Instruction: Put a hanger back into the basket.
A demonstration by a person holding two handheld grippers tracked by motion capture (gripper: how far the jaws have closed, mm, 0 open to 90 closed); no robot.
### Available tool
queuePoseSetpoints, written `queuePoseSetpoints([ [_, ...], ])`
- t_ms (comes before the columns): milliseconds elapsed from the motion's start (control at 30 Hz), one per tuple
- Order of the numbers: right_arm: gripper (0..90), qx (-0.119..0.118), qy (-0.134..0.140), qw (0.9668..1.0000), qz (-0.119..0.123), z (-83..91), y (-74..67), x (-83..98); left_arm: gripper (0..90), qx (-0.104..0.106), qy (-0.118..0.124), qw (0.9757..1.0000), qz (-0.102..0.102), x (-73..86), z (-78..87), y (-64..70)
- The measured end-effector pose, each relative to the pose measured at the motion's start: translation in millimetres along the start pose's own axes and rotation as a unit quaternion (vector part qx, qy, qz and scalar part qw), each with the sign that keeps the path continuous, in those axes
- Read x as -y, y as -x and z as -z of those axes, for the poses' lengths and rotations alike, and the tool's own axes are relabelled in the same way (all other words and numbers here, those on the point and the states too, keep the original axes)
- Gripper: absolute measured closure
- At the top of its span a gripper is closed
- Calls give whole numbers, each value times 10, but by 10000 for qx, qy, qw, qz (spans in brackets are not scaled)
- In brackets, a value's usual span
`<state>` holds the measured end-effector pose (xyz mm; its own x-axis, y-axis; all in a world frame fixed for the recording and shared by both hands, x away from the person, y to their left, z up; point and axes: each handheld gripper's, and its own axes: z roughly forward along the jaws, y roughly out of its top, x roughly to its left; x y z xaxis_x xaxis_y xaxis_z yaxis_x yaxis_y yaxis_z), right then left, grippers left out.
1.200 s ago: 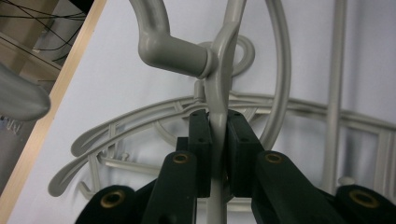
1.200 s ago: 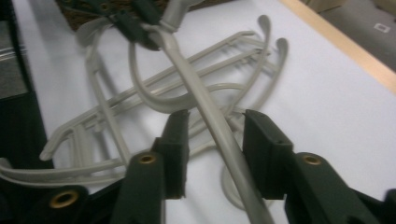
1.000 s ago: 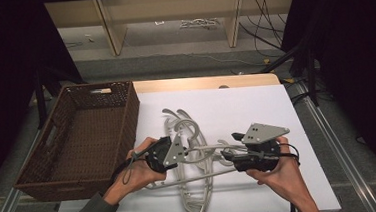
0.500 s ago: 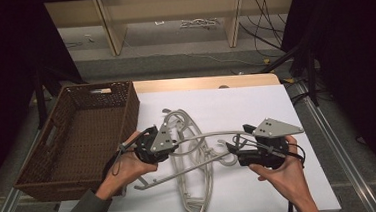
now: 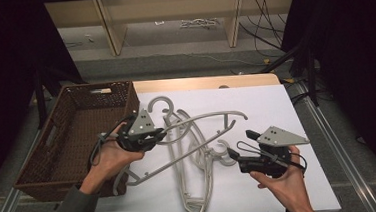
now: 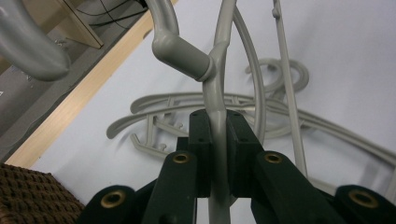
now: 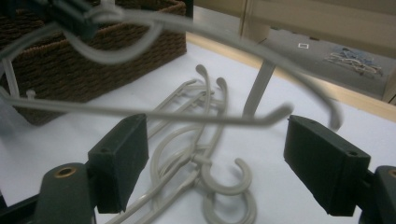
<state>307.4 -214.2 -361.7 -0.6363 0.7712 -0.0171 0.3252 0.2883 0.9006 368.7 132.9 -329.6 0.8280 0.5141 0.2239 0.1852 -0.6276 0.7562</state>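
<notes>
My left gripper point(image 5: 158, 134) is shut on a grey plastic hanger point(image 5: 204, 119), near its hook, and holds it tilted above the white mat. In the left gripper view the pads point(image 6: 201, 140) clamp the hanger's point(image 6: 180, 49) thin stem just below the neck. My right gripper point(image 5: 240, 143) is at the front right, and its jaws have just been opening. They stand wide apart in the right gripper view point(image 7: 219, 161), where the lifted hanger's bar point(image 7: 140, 112) crosses just beyond them and nothing is pressed between the pads. A pile of several more grey hangers point(image 5: 200, 170) lies flat on the mat.
A brown woven basket point(image 5: 97, 87) stands at the mat's left edge, close to my left hand. The white mat point(image 5: 276, 105) has free room at the right and back. A wooden strip point(image 5: 199, 82) borders its far edge. Shelving and cables lie beyond.
My left gripper has risen and moved left towards the basket, lifting the hanger off the pile. The right gripper's jaws have opened and the hanger's end is free of them.
</notes>
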Motion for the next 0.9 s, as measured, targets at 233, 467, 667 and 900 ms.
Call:
queuePoseSetpoints([
  [233,218,-163,-180,9996,-117,-123,-67,254,822,-113,228,9997,5,-208,348,-141],
  [467,216,-216,-379,9988,-205,-178,-60,364,822,-439,262,9985,219,-225,622,-439],
  [667,216,-194,-440,9986,-224,-198,-38,399,822,-949,36,9943,482,-29,837,-848],
  [900,216,-154,-465,9986,-209,-213,-29,418,822,-1367,42,9870,845,231,994,-1158],
])
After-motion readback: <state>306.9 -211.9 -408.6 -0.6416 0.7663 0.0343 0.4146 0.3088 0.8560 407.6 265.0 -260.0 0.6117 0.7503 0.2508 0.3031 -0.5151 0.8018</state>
